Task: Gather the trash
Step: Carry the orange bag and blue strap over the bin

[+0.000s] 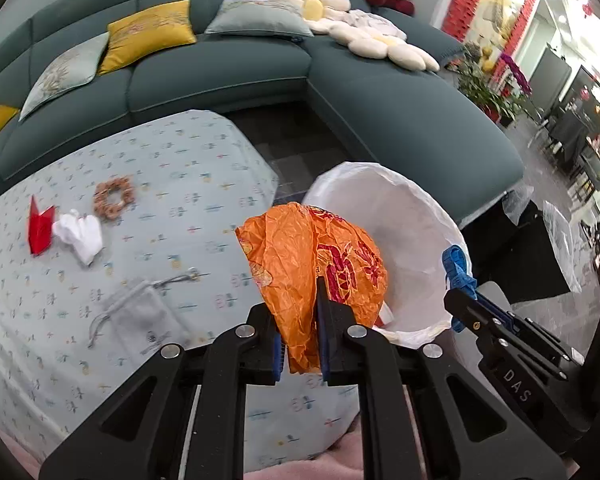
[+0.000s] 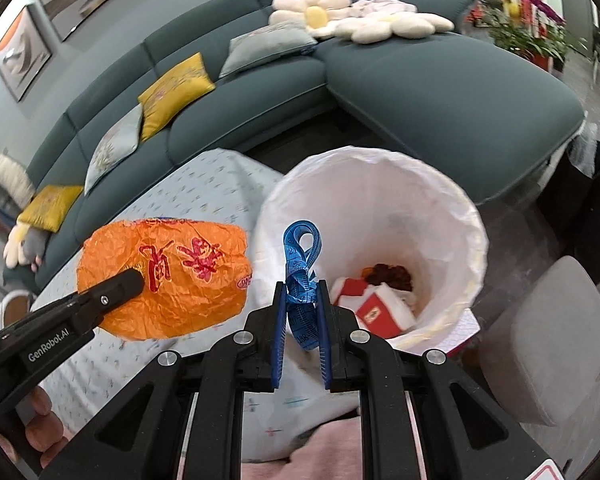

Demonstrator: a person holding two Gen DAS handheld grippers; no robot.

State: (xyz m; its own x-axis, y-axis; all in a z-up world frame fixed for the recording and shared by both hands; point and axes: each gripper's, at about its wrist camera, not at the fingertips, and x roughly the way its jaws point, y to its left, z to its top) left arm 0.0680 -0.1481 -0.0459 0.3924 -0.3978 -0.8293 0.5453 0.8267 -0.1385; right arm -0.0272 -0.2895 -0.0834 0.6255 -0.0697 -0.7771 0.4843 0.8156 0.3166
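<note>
My left fingers (image 1: 300, 320) grip the orange wrapper (image 1: 300, 264) just beside the white bin (image 2: 452, 216). My right fingers (image 2: 303, 308) pinch the blue tape (image 2: 300, 276) at the bin's near rim.

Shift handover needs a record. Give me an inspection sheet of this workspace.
Surface: table under a pale patterned cloth.
Job's things: white-lined bin beside the table, holding red-and-white cartons; orange bag; blue tape measure.
Clutter: red paper, white tissue, brown scrunchie, grey drawstring pouch on the cloth.
Grippers: left gripper shut on the bag; right gripper shut on the tape.
Cables: nothing seen.
Surroundings: teal sofa, cushions, plants.
</note>
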